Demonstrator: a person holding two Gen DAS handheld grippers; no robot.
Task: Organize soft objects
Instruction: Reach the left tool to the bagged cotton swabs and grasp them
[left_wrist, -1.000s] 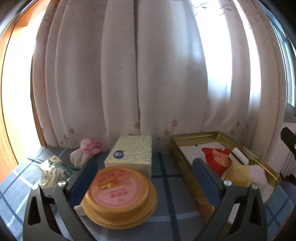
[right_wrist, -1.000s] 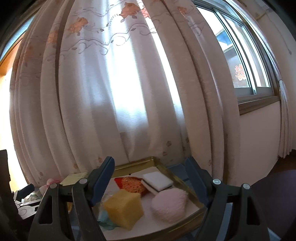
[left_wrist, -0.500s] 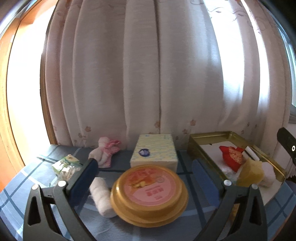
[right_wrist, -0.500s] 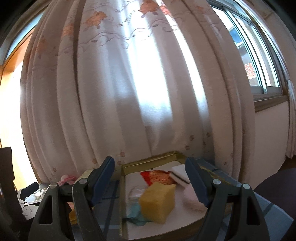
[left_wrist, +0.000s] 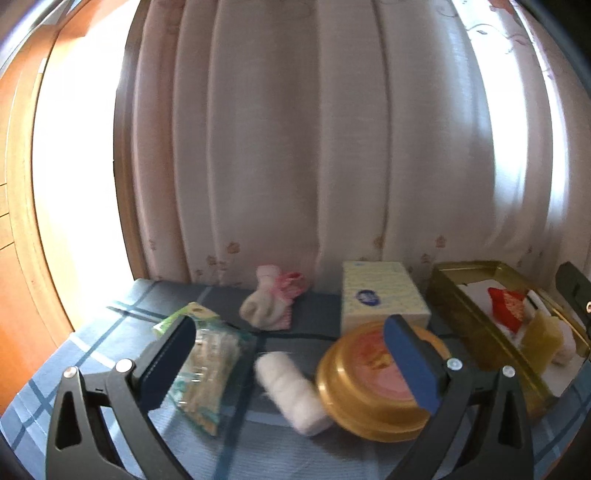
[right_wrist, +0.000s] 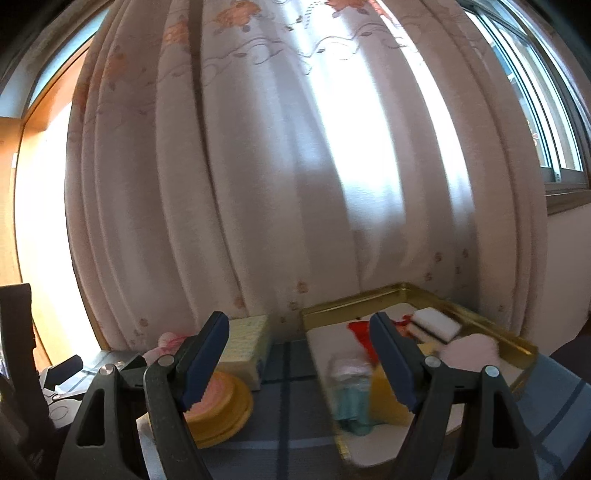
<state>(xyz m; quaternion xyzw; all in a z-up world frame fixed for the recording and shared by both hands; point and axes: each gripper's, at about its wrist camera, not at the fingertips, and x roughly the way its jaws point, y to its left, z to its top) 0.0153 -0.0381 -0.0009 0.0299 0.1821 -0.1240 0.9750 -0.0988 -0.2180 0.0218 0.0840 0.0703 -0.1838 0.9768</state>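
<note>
We're lining up the left gripper (left_wrist: 291, 363), jaws apart, on what looks like a cotton roll (left_wrist: 291, 391); next, close gently and carry it to the tray (left_wrist: 476, 321).

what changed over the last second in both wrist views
The left gripper swung left: the white roll and cotton swab bag came into view between its open fingers. The right gripper also panned left, away from the gold tray. Nothing grasped; objects stayed put.

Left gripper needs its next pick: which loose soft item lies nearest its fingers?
The white rolled cloth, lying between the open left gripper fingers beside the round gold tin. The pink-and-white sock bundle sits farther back by the curtain.
</note>
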